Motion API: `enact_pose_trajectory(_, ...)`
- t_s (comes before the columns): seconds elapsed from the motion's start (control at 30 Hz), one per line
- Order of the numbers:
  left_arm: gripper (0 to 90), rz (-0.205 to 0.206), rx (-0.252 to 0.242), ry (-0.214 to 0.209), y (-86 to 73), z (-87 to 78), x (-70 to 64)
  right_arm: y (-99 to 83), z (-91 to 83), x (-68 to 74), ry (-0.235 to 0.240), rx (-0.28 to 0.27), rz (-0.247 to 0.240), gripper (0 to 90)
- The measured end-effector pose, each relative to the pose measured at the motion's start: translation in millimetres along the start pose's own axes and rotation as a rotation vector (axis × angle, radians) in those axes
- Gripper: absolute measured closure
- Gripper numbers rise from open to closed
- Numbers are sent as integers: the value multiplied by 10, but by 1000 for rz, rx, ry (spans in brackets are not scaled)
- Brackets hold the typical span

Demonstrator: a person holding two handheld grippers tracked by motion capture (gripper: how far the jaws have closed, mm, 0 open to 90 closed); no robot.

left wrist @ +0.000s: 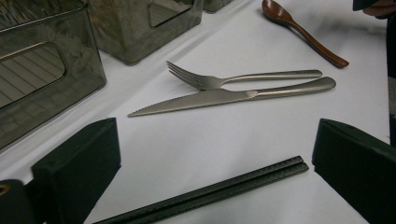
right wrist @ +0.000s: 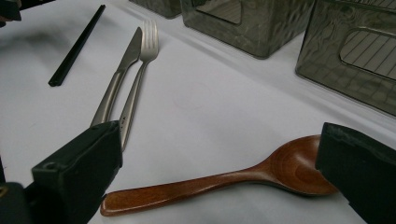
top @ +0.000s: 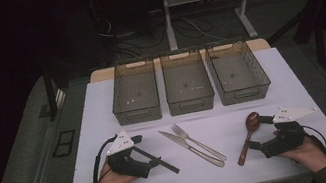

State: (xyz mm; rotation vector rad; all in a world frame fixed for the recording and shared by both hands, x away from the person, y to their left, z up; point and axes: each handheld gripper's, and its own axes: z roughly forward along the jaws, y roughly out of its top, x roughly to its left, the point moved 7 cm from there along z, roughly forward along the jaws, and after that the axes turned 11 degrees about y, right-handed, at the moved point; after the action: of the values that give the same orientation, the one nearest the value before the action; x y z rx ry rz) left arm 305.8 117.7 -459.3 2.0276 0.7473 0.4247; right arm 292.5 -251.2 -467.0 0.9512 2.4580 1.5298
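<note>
Chopsticks [left wrist: 210, 191], 2 black ones lying together on the white surface [top: 254, 101], sit between the spread jaws of my left claw [top: 147, 151], untouched. My right claw [top: 258, 131] is likewise apart, straddling the wooden spoon [right wrist: 224, 179] flat on the surface. I see the knife [top: 191, 147] and fork [top: 199, 143] between both claws.
</note>
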Motion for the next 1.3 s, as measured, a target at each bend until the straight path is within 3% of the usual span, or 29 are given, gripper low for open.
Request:
enact_pose_trajectory(0.5, 96, 20, 2, -31, -5, -29, -72, 26, -7, 3, 6, -8, -3, 1)
enact_pose_trajectory(1.03, 176, 58, 32, -95, -9, 52, -209, 37, 9, 14, 8, -12, -6, 1)
enact_pose_trajectory(1.3, 241, 95, 59, -149, -36, 93, -294, 40, 29, 16, 10, -10, -7, 1)
